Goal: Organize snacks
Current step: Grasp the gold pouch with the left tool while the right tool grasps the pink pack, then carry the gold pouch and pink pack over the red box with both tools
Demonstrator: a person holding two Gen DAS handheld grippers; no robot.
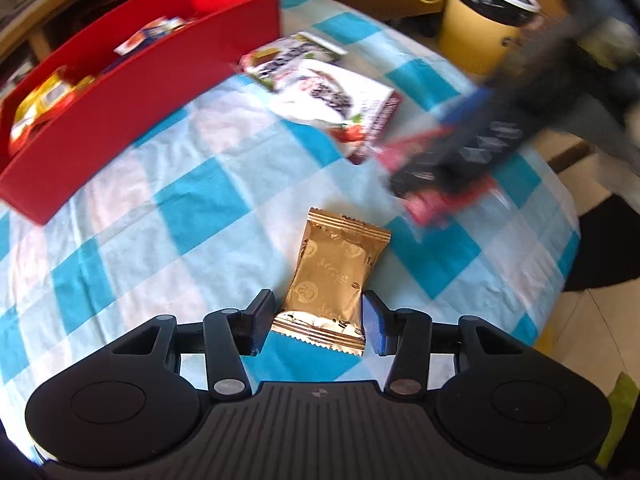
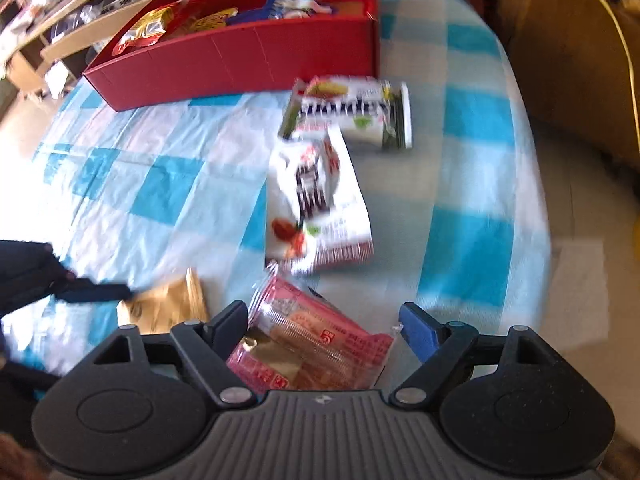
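A gold snack packet (image 1: pixel 332 276) lies on the blue-and-white checked tablecloth (image 1: pixel 192 200). My left gripper (image 1: pixel 318 322) is shut on its near end, with a pad pressed on each side. A pink snack packet (image 2: pixel 312 344) lies between the wide-set fingers of my right gripper (image 2: pixel 324 322). The left finger (image 2: pixel 228 326) touches it, and the blue pad (image 2: pixel 416 330) stands just off its corner, so this gripper is open. In the left wrist view the right gripper (image 1: pixel 460 152) is a dark blur over the pink packet (image 1: pixel 436 200). The red box (image 1: pixel 140 92) holds several snacks.
Two white snack packets (image 2: pixel 316 200) (image 2: pixel 348 112) lie between the grippers and the red box (image 2: pixel 240 56). The table's rounded edge (image 1: pixel 568 240) drops off to the right. A yellow bin with a black liner (image 1: pixel 480 28) stands on the floor beyond.
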